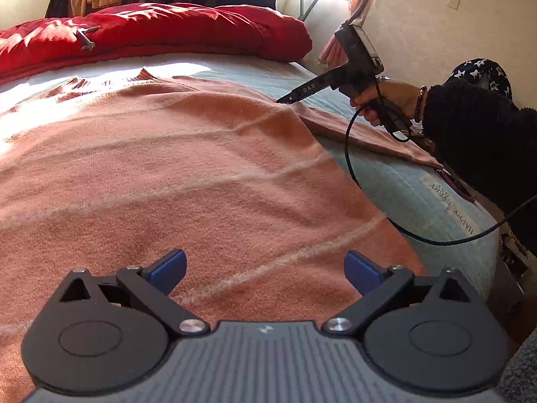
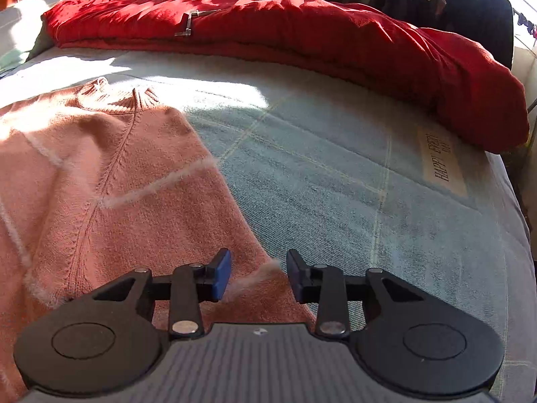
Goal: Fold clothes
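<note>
Both grippers spread, empty: right gripper straddles the sweater's sleeve edge; left gripper hovers mid-body.

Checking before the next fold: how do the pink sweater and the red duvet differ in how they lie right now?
The pink sweater lies spread flat in one layer near the grippers; the red duvet is bunched thick along the bed's far side. The sweater has pale stripes; the duvet is plain. Both rest on the blue bedsheet.
</note>
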Demonstrator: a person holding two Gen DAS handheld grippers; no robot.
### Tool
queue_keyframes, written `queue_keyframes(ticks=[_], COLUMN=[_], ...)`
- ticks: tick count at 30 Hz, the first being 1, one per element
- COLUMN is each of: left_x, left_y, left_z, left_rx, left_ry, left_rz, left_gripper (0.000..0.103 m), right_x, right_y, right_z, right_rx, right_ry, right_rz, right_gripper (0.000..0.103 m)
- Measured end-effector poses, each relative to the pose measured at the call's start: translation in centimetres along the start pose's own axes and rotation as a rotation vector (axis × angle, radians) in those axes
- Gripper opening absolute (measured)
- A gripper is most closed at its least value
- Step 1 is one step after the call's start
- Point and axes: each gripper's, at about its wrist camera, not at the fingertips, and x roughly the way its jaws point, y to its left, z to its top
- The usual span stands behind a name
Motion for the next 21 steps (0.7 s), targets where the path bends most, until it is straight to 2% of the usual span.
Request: queue_keyframes(ticks=[1,2,3,5,7,9,10,13,16,18,21], left_x=[0.2,0.5,0.8,1.1,1.3,1.3,1.3,1.3,1.2,1.0,0.9], left_y=[0.1,0.2,0.3,0.3,0.2,0.2,0.2,0.3,0.4,0.4,0.5], left_z=[0.0,-0.1,-0.1,-0.2,-0.2,-0.2,-0.2,-0.2,-0.2,-0.2,-0.2], left_rx=[-0.001,-0.002,-0.003,0.001,0.010,0.013,0.012,0.007,0.005,-0.002,-0.003], left_ry=[0.003,0.007,0.011,0.012,0.010,0.008,0.007,0.004,0.005,0.002,0.008], left_rz=[-0.001,0.000,0.001,0.003,0.005,0.006,0.006,0.008,0.008,0.010,0.013], left_gripper=[0.100,0.100,0.100,0.100,0.100,0.100,0.100,0.100,0.100,0.100,0.100], right_x=[0.3,0.6,0.8,0.9,0.6,0.0,-0.3,-1.3,-2.1,-1.9,-0.3], right_y=[-0.4,-1.1,-1.5,-2.2,-2.0,-1.4,-1.0,0.4,1.0,0.5,0.4], right_z=[-0.1,-0.4,-0.6,-1.2,-1.7,-1.9,-1.8,-1.4,-0.3,0.4,1.0], right_rx=[0.015,0.039,0.052,0.116,0.119,0.104,0.084,0.012,-0.052,-0.049,-0.029], right_ry=[0.002,0.004,-0.005,-0.015,-0.039,-0.048,-0.050,-0.059,-0.098,-0.104,-0.049], right_rz=[0.023,0.065,0.071,0.110,0.138,0.145,0.133,0.083,-0.031,-0.100,-0.138], right_gripper=[0.050,0.057,0.065,0.067,0.054,0.019,0.012,0.011,0.010,0.010,0.013])
